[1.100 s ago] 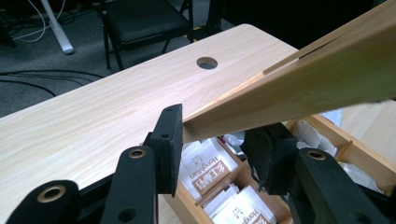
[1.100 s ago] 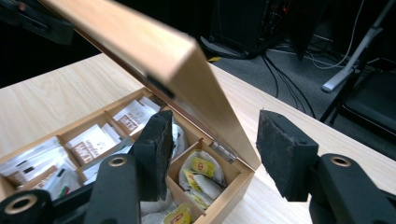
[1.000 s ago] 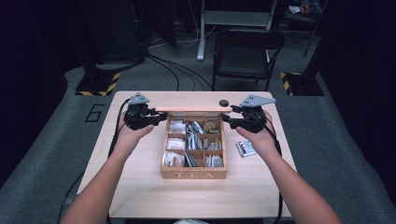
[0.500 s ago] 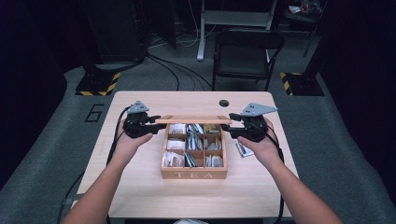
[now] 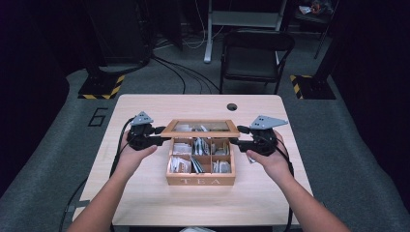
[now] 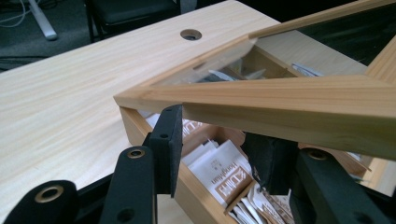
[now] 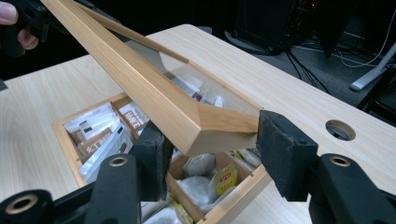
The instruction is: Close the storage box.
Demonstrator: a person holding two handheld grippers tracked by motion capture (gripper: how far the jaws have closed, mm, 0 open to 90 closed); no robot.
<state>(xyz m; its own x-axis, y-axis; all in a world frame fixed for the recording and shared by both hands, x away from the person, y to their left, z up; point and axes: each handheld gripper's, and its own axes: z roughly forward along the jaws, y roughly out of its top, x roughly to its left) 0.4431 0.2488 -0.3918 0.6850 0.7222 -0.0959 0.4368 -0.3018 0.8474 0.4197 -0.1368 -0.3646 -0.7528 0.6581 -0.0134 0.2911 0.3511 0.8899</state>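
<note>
A wooden tea box (image 5: 200, 181) marked TEA stands mid-table, its compartments full of tea bags (image 5: 193, 154). Its glass-paned lid (image 5: 200, 127) hangs half lowered over the box, tilted. My left gripper (image 5: 162, 137) is shut on the lid's left front corner, and my right gripper (image 5: 237, 141) is shut on the right front corner. In the left gripper view the lid's rail (image 6: 280, 100) runs across the left gripper (image 6: 219, 135), above the bags (image 6: 219, 172). In the right gripper view the lid's corner (image 7: 205, 126) sits in the right gripper (image 7: 210, 140), with one pad (image 7: 280, 149) against its end.
The light wooden table (image 5: 145, 203) has a round cable hole (image 5: 232, 107) behind the box. A small packet (image 5: 250, 158) lies by my right hand. A black chair (image 5: 256, 58) stands beyond the far edge, with cables on the floor.
Both hands have come toward me and down, bringing the lid from near upright at the box's back to a tilt partway over the compartments.
</note>
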